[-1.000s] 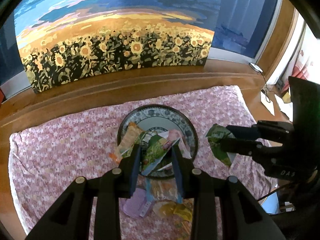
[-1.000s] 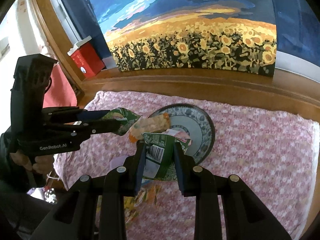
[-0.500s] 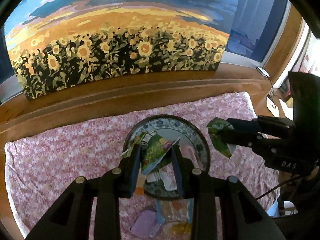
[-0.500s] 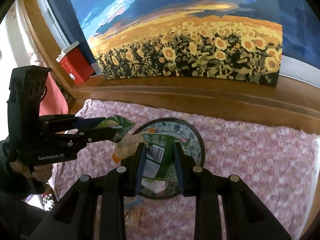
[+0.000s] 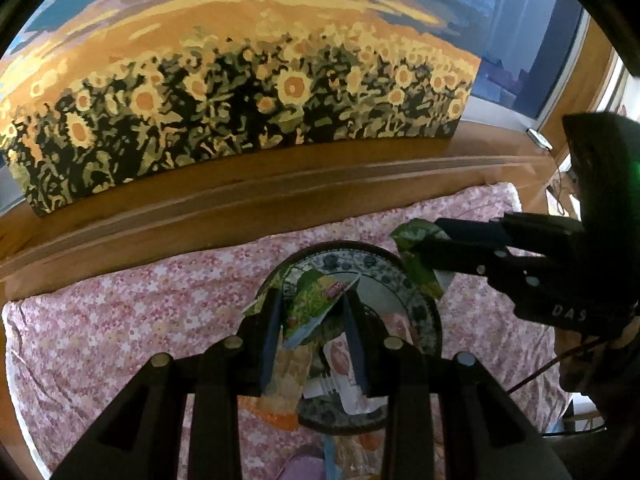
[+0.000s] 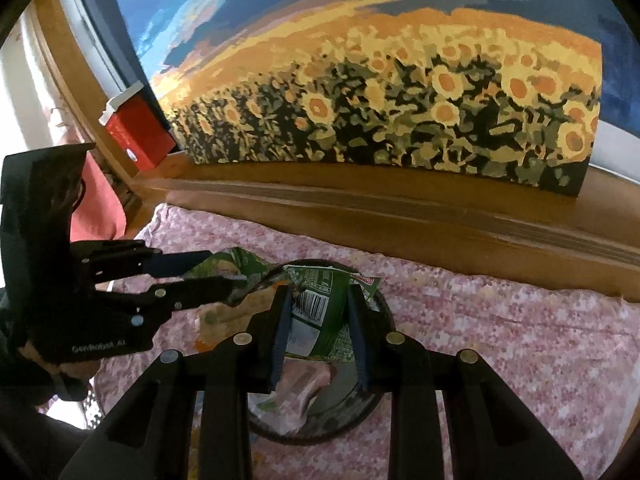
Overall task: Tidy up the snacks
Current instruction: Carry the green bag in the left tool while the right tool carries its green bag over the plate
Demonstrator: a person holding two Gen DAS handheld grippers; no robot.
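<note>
My left gripper (image 5: 312, 312) is shut on a green snack packet (image 5: 316, 304) and holds it over the blue-patterned plate (image 5: 424, 312). My right gripper (image 6: 320, 312) is shut on another green snack packet (image 6: 320, 300), barcode side up, above the same plate (image 6: 380, 304). In the left wrist view the right gripper (image 5: 432, 248) comes in from the right with its packet (image 5: 416, 256) by the plate's far right rim. In the right wrist view the left gripper (image 6: 216, 272) comes in from the left with its packet (image 6: 236, 264). A pink-and-white packet (image 5: 340, 360) and an orange packet (image 5: 284, 372) lie at the plate.
The plate rests on a pink floral cloth (image 5: 120, 328). A wooden ledge (image 5: 240, 200) with a sunflower painting (image 5: 240, 92) stands behind. A red box (image 6: 136, 132) sits at the ledge's left end. More snack packets (image 5: 304, 464) lie on the cloth near the front edge.
Both grippers have moved forward and in over the plate, each still holding its green packet. The plate now sits closer beneath both grippers.
</note>
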